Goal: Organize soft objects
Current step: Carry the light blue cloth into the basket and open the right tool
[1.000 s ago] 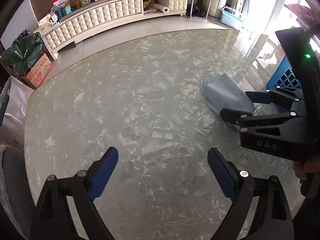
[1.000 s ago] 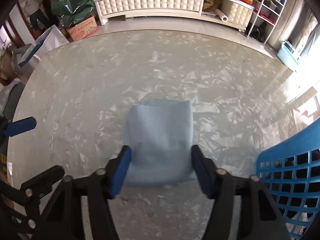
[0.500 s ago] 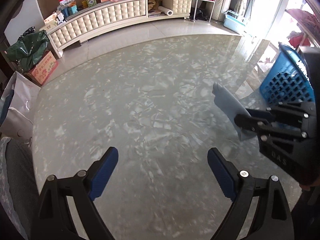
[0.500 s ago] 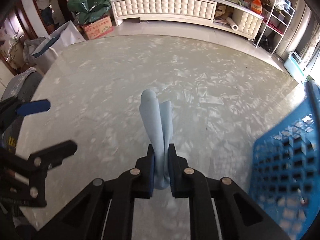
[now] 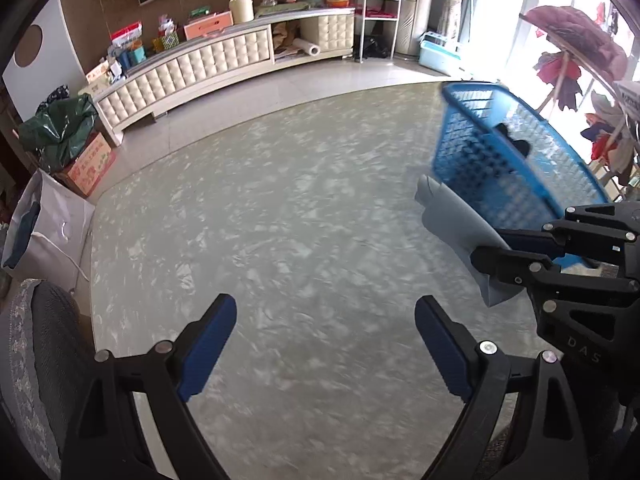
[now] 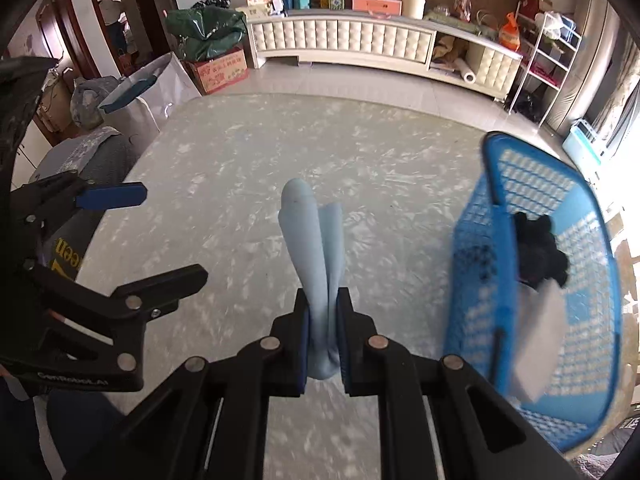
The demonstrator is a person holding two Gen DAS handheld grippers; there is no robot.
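Observation:
A folded light blue cloth (image 6: 314, 248) is pinched between the pads of my right gripper (image 6: 322, 322), which is shut on it and holds it up off the marble table (image 6: 280, 152). The left wrist view shows the same cloth (image 5: 452, 224) hanging from the right gripper (image 5: 496, 252) just in front of the blue mesh basket (image 5: 496, 168). My left gripper (image 5: 324, 340) stands wide open over bare table, nothing between its fingers. In the right wrist view the basket (image 6: 492, 264) stands to the right, with a black cloth (image 6: 540, 248) and a white cloth (image 6: 540, 344) inside.
A grey chair (image 5: 44, 340) sits at the table's left edge, with a white bag (image 5: 44, 224) beside it. A long cream cabinet (image 5: 192, 68) lines the far wall. A green bag on a cardboard box (image 6: 208, 40) stands on the floor. A clothes rack (image 5: 580, 52) is at right.
My right gripper shut on the blue cloth and lifted it off the table, bunching it upright, toward the basket. My left gripper rose, staying open.

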